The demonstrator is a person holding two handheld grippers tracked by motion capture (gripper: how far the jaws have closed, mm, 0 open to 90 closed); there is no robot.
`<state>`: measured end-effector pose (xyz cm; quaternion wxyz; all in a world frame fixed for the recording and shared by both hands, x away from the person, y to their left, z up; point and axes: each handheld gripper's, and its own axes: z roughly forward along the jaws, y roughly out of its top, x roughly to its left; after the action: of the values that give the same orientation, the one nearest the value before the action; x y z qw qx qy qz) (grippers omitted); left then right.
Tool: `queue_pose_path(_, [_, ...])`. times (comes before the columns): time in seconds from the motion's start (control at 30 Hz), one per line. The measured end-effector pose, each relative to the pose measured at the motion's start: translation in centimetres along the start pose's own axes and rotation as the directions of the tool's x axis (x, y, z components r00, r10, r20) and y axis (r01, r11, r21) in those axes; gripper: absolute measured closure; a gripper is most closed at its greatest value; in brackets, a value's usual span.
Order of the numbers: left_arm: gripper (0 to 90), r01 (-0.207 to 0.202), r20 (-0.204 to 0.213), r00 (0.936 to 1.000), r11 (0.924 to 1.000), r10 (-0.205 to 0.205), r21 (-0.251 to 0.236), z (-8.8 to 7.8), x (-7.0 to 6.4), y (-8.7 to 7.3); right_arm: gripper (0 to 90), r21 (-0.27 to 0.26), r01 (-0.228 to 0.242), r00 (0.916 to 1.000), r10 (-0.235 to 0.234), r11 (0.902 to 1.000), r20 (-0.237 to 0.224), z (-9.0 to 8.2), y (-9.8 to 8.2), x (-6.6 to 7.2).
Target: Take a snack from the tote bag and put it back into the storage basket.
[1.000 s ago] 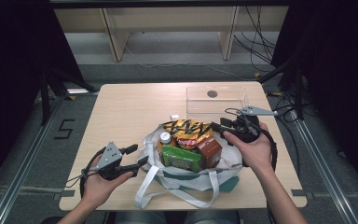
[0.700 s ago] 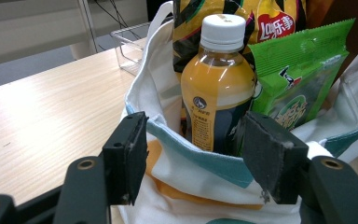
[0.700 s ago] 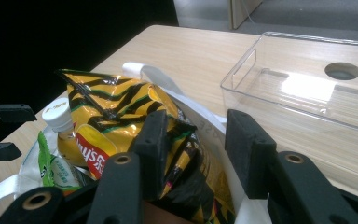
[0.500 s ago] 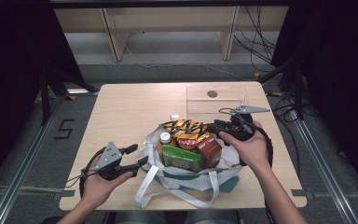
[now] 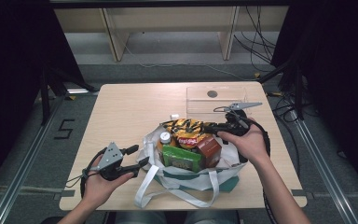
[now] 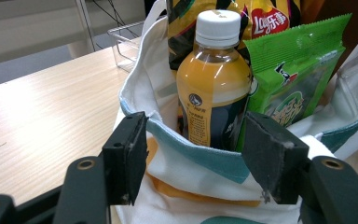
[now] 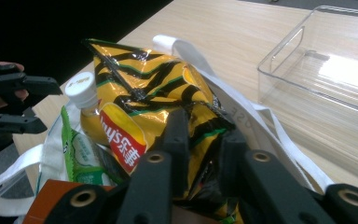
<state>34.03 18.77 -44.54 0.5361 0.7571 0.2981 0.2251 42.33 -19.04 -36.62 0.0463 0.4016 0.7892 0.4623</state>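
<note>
Yellow-and-black foil of the chip bag [image 7: 140,107] pinched at its near edge between the jaws of the right hand-held gripper [image 7: 204,140], which have just been closing on it; bag lying in the mouth of the white tote bag [image 5: 186,179], tilted, long axis running from the clamped end toward the far-left corner as seen in the right gripper view, red logo patch facing up; same bag in the high view [image 5: 186,130] at the tote's far side, gripper [image 5: 216,127] reaching in from the right. Beside it, 1 orange drink bottle [image 6: 213,88] standing upright with white cap on top, 1 green snack packet [image 6: 298,79] just beside the bottle, 1 brown box [image 5: 209,149] near the right hand. Left hand-held gripper [image 6: 193,154] released, jaws wide apart, straddling the tote's teal-trimmed rim without pressing on it. Pale wood-grain tabletop [image 5: 130,112] under everything; clear plastic tray [image 5: 214,98] at its far right, apart from the tote. Grey floor beyond, with cables [image 5: 261,51] and light wooden legs; dark surroundings at both sides.
</note>
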Motion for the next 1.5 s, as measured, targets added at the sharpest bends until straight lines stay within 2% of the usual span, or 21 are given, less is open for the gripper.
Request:
queue_pose_path(0.33, [39.9, 0.001, 0.007, 1.0, 1.0, -0.001, -0.003, 0.1, 0.0, -0.1, 90.0, -0.01, 0.029, 0.9996, -0.029, 0.9995, 0.004, 0.1, -0.1, 0.1])
queue_pose_path(0.37, [39.8, -0.001, 0.006, 1.0, 1.0, 0.001, -0.003, 0.1, 0.0, 0.0, 90.0, -0.013, 0.056, 0.9983, -0.056, 0.9983, 0.014, 0.1, 0.0, 0.1])
queue_pose_path(0.47, [39.8, -0.001, 0.006, 1.0, 1.0, 0.001, -0.004, 0.1, 0.0, 0.0, 90.0, 0.0, 0.075, 0.9958, -0.075, 0.9972, 0.052, 0.0, 0.1, 0.7])
queue_pose_path(0.53, [39.8, 0.002, 0.007, 1.0, 1.0, -0.002, -0.005, 0.1, 0.0, -0.1, 90.0, 0.0, 0.108, 0.9908, -0.107, 0.9942, 0.082, 0.1, 0.2, 1.2])
queue_pose_path(0.57, [39.7, 0.001, 0.008, 1.0, 1.0, -0.001, -0.005, 0.1, 0.0, -0.1, 90.0, -0.004, 0.146, 0.9851, -0.145, 0.9893, 0.093, 0.2, 0.2, 1.2])
queue_pose_path(0.6, [39.8, 0.001, 0.008, 1.0, 1.0, -0.001, -0.005, 0.1, 0.0, -0.1, 90.0, 0.004, 0.144, 0.9834, -0.144, 0.9895, 0.11, 0.1, 0.3, 1.6])
queue_pose_path(0.67, [39.7, 0.001, 0.005, 1.0, 1.0, -0.001, 0.001, 0.0, 0.0, -0.1, 90.0, -0.007, 0.183, 0.9755, -0.18, 0.9831, 0.126, 0.2, 0.3, 1.7])
queue_pose_path(0.7, [39.6, 0.001, 0.006, 1.0, 1.0, -0.001, 0.001, 0.0, 0.0, -0.1, 90.0, -0.002, 0.164, 0.9772, -0.162, 0.9865, 0.137, 0.1, 0.3, 2.0])
queue_pose_path(0.73, [39.6, 0.001, 0.006, 1.0, 1.0, -0.001, 0.002, 0.0, 0.0, -0.1, 90.0, -0.007, 0.201, 0.9689, -0.198, 0.9796, 0.149, 0.0, 0.3, 1.8])
queue_pose_path(0.83, [39.6, 0.003, 0.012, 0.9999, 1.0, -0.003, -0.006, 0.1, 0.0, -0.1, 90.0, -0.016, 0.193, 0.9668, -0.188, 0.981, 0.173, 0.0, 0.2, 2.2])
queue_pose_path(0.87, [39.6, 0.003, 0.011, 0.9999, 1.0, -0.003, -0.006, 0.1, 0.0, -0.1, 90.0, -0.024, 0.222, 0.958, -0.213, 0.9748, 0.192, 0.0, 0.2, 2.2])
queue_pose_path(0.9, [39.6, 0.001, 0.005, 1.0, 1.0, -0.001, 0.001, 0.0, 0.0, -0.1, 90.0, -0.024, 0.222, 0.958, -0.213, 0.9748, 0.192, 0.0, 0.2, 2.2])
queue_pose_path(1.03, [39.5, 0.0, 0.006, 1.0, 1.0, 0.0, 0.003, 0.1, 0.0, -0.1, 90.0, -0.031, 0.246, 0.9456, -0.233, 0.9688, 0.227, -0.3, 0.2, 2.7])
queue_pose_path(1.07, [39.5, -0.001, 0.003, 1.0, 1.0, 0.001, 0.004, 0.1, 0.0, -0.1, 90.0, -0.046, 0.276, 0.9342, -0.257, 0.9601, 0.248, -0.3, 0.3, 2.8])
queue_pose_path(1.1, [39.5, -0.003, 0.004, 1.0, 1.0, 0.003, 0.004, 0.1, 0.0, -0.1, 90.0, -0.053, 0.289, 0.9282, -0.267, 0.9558, 0.26, -0.3, 0.3, 2.8])
queue_pose_path(1.17, [39.5, -0.003, 0.004, 1.0, 1.0, 0.003, 0.004, 0.1, 0.0, -0.1, 90.0, -0.045, 0.293, 0.9284, -0.273, 0.9551, 0.252, -0.3, 0.3, 2.9])
queue_pose_path(1.2, [39.5, -0.001, 0.004, 1.0, 1.0, 0.001, 0.005, 0.1, 0.0, -0.1, 90.0, -0.05, 0.308, 0.9209, -0.284, 0.9501, 0.267, -0.3, 0.3, 3.0])
queue_pose_path(1.33, [39.5, 0.0, 0.005, 1.0, 1.0, 0.0, 0.001, 0.1, 0.0, -0.2, 90.0, -0.059, 0.317, 0.9136, -0.288, 0.9465, 0.287, -0.5, 0.4, 3.3])
queue_pose_path(1.37, [39.5, -0.001, 0.005, 1.0, 1.0, 0.001, 0.001, 0.1, 0.0, -0.2, 90.0, -0.061, 0.345, 0.8992, -0.312, 0.9364, 0.307, -0.6, 0.5, 3.3])
queue_pose_path(1.47, [39.5, 0.0, 0.007, 1.0, 1.0, 0.0, 0.001, 0.1, 0.0, -0.2, 90.0, -0.071, 0.344, 0.8988, -0.307, 0.9362, 0.313, -0.8, 0.6, 3.6])
queue_pose_path(1.5, [39.5, 0.0, 0.006, 1.0, 1.0, 0.0, 0.002, 0.1, 0.0, -0.2, 90.0, -0.073, 0.364, 0.8907, -0.324, 0.9287, 0.319, -0.9, 0.7, 3.6])
